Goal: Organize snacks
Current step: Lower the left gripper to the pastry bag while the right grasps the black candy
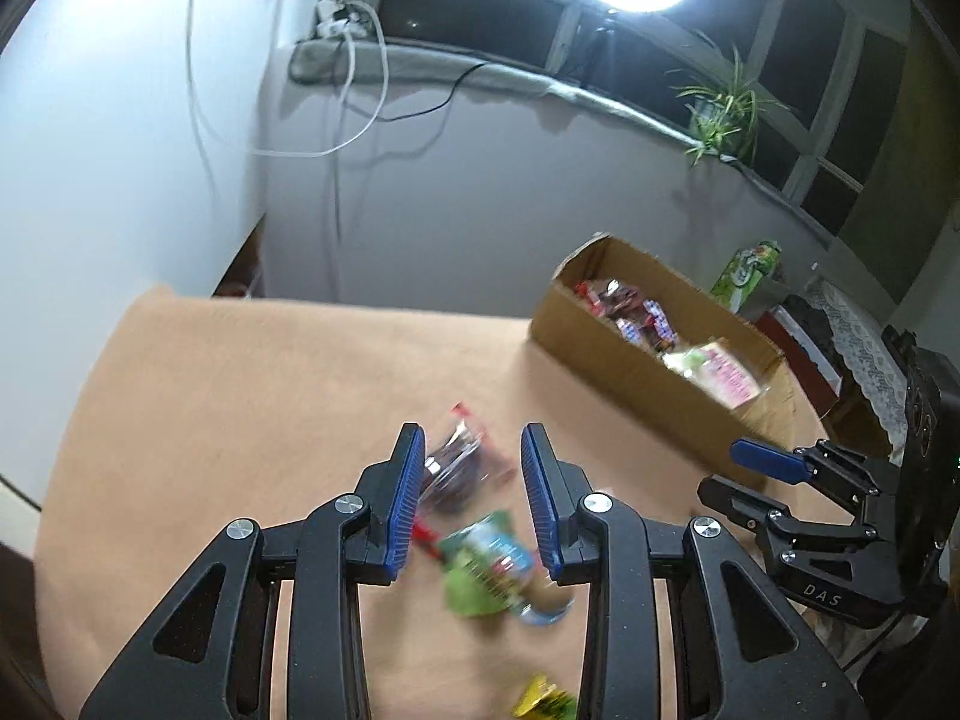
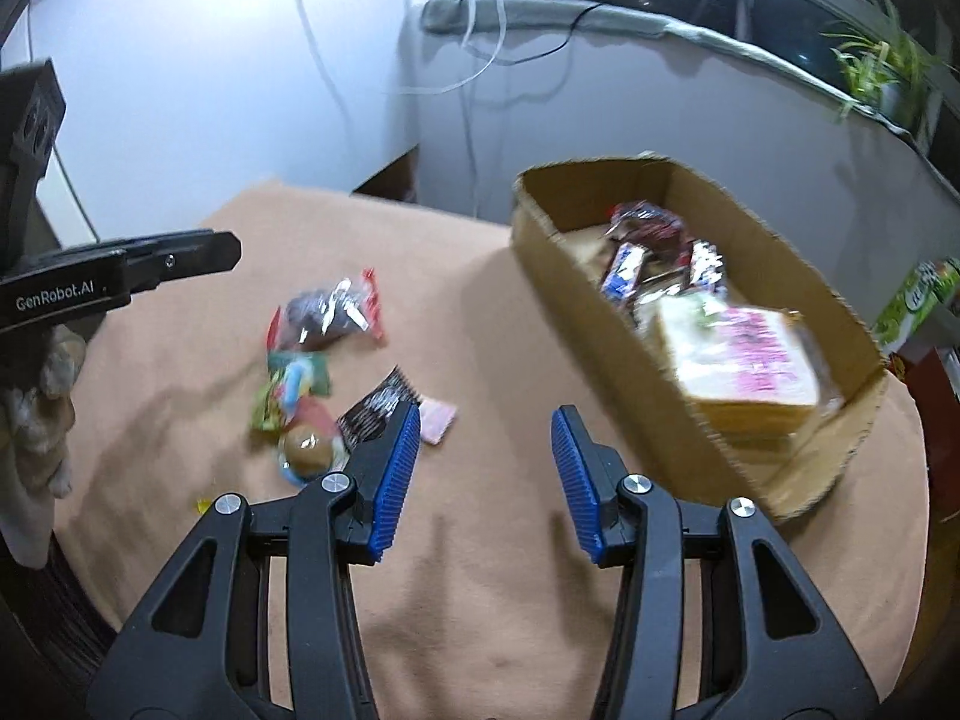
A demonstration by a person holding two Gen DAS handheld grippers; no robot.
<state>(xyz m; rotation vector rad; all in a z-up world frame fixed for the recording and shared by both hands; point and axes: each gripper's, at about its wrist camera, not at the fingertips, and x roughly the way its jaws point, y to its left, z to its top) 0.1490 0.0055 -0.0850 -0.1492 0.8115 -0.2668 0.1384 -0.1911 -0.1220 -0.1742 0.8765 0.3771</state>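
On table, left of cardboard box (image 2: 576, 300): loose snack packets, dark packet (image 1: 456, 468) framed by left gripper (image 1: 474, 498), fingers apart, empty; right gripper (image 2: 486, 474) likewise apart; advise descending squarely, closing mid-packet.

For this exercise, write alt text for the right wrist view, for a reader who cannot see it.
An open right gripper, holding nothing, hovers over a tan-covered table. A cardboard box partly filled with snack packets sits ahead to its right, and several loose snack packets lie ahead to its left.
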